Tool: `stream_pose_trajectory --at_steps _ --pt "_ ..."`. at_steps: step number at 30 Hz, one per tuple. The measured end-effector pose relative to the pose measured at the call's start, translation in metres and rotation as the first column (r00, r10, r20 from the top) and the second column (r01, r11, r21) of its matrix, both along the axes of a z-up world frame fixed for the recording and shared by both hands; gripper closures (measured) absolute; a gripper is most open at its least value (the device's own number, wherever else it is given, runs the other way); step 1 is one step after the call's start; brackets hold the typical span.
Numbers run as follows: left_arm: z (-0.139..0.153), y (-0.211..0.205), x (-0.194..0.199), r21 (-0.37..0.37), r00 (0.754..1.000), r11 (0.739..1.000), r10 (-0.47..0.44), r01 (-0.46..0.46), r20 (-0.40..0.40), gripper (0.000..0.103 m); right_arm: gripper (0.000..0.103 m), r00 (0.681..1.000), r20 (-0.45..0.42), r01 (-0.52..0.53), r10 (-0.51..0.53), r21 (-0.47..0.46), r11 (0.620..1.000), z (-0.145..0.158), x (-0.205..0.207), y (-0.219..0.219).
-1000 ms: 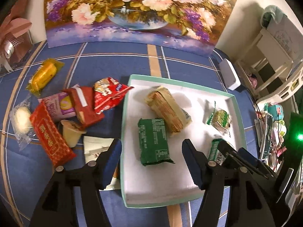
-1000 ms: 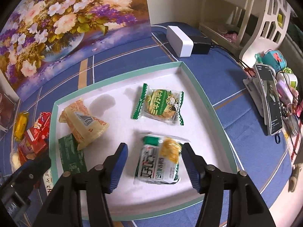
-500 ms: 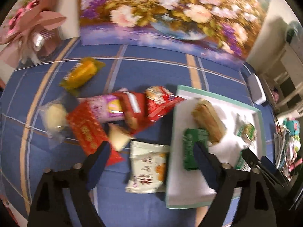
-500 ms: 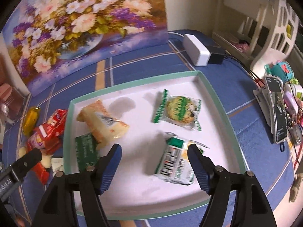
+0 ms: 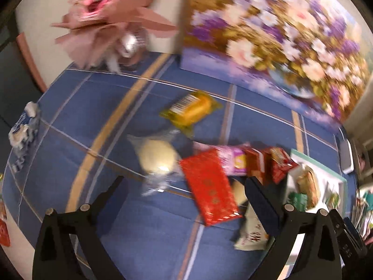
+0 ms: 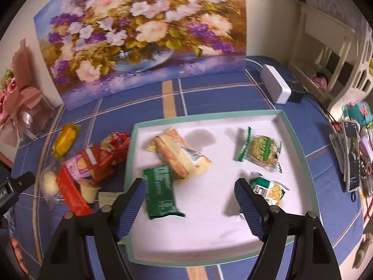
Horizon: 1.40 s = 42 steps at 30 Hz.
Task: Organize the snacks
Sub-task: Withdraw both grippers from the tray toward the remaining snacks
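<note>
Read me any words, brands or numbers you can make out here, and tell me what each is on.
"LAI", cut off by the right wrist view's edge: on the left gripper's body; its jaws are opening, gripping nothing.
Red packet: gold marks, blurred.
Green packet, white-and-green packet, round biscuit packet: print unreadable.
Yellow packet: barcode, digits illegible.

Left wrist view: looks steeply down, close, along its tool (image 5: 186, 193) onto the blue worktop (image 5: 70, 163); loose snack pile (image 5: 209, 175) at centre, tray (image 5: 340, 182) at 3 o'clock, blurred.

Right wrist view: same steep close pitch along its tool (image 6: 188, 200), tray (image 6: 209, 260) centred, pile (image 6: 81, 170) at 9 o'clock.

Shared: pile, tray, floral painting (image 6: 139, 30) at 12 o'clock.
</note>
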<state>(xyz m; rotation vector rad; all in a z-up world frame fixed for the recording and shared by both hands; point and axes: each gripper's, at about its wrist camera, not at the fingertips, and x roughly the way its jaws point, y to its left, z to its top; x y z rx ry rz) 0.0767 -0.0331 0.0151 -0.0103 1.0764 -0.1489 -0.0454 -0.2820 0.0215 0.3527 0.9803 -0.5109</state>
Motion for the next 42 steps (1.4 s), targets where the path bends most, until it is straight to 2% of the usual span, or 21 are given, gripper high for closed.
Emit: stream_pose_trajectory --at_steps 4,8,17,29,42 --pt "0.001 0.024 0.007 0.001 0.999 0.999 0.052 -0.052 -0.001 0.004 0.022 1.000 0.018 -0.024 0.023 0.032 0.999 0.009 0.012 0.014" --pt "0.001 0.044 0.012 -0.003 0.995 0.995 0.095 -0.095 -0.013 0.004 0.022 0.998 -0.001 -0.056 0.056 0.029 0.998 0.014 0.030 0.035" --pt "-0.005 0.067 0.021 -0.036 0.989 0.989 0.139 -0.141 -0.048 0.004 0.022 0.989 -0.035 -0.138 0.142 0.086 0.987 0.000 0.063 0.076" --pt "-0.026 0.058 0.029 -0.045 0.985 0.990 0.124 -0.130 -0.119 0.004 0.021 0.974 -0.118 -0.171 0.191 0.161 0.972 -0.034 0.087 0.100" --pt "-0.068 0.013 0.042 -0.079 0.970 0.994 0.056 -0.077 -0.238 0.004 0.021 0.969 -0.209 -0.105 0.134 0.146 0.984 -0.048 0.095 0.075"
